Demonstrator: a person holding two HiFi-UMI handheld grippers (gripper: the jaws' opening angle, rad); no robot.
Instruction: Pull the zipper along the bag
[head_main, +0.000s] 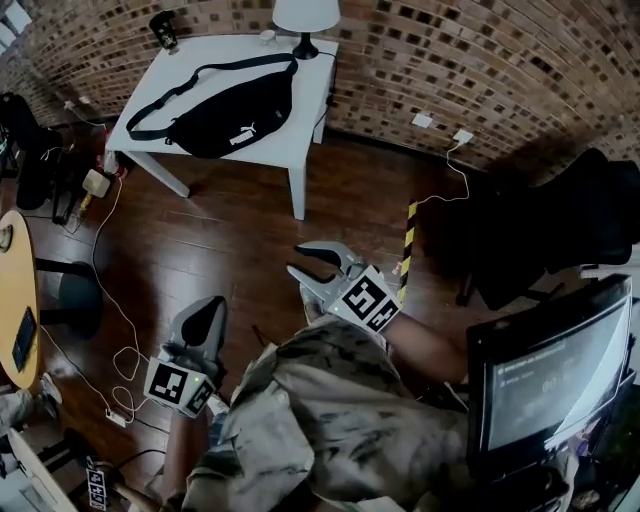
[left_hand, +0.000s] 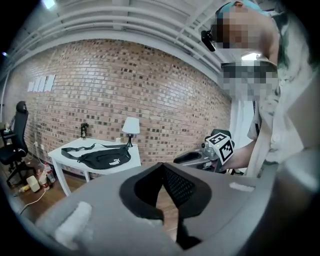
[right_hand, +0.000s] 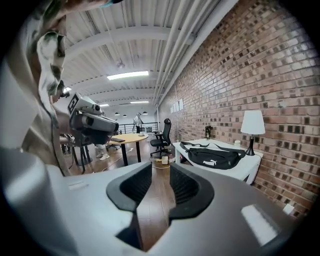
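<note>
**Both grippers held low, well away from the bag on the white table**

At the far left of the head view, part of a round wooden table (head_main: 14, 285) shows, with a dark flat object lying on it. White cables trail over the dark wooden floor (head_main: 230, 240) beside it.

The left gripper (head_main: 210, 305) is held low, near the person's camouflage shirt (head_main: 330, 420). Its jaws are together, the pads meeting at the tips with nothing between them.

Up and away from it, against the brick wall (head_main: 480, 70), stands the white table (head_main: 230, 48). The black waist bag (head_main: 225, 120) lies flat on it, with its strap looped along the far side. The zipper is too small to make out. A white lamp (head_main: 305, 20) stands at the table's back right corner and a small dark object (head_main: 163, 30) at its back left. Neither gripper is near the bag or touches it.

The right gripper (head_main: 297, 259) is held to the right of the left one and a little farther forward. Its jaws stand apart, and only bare floor shows in the gap.

Just right of it, a strip of yellow-and-black tape (head_main: 408, 240) lies on the floor. Beyond that is a black office chair (head_main: 560, 220), and a dark monitor (head_main: 550, 370) fills the lower right.
</note>
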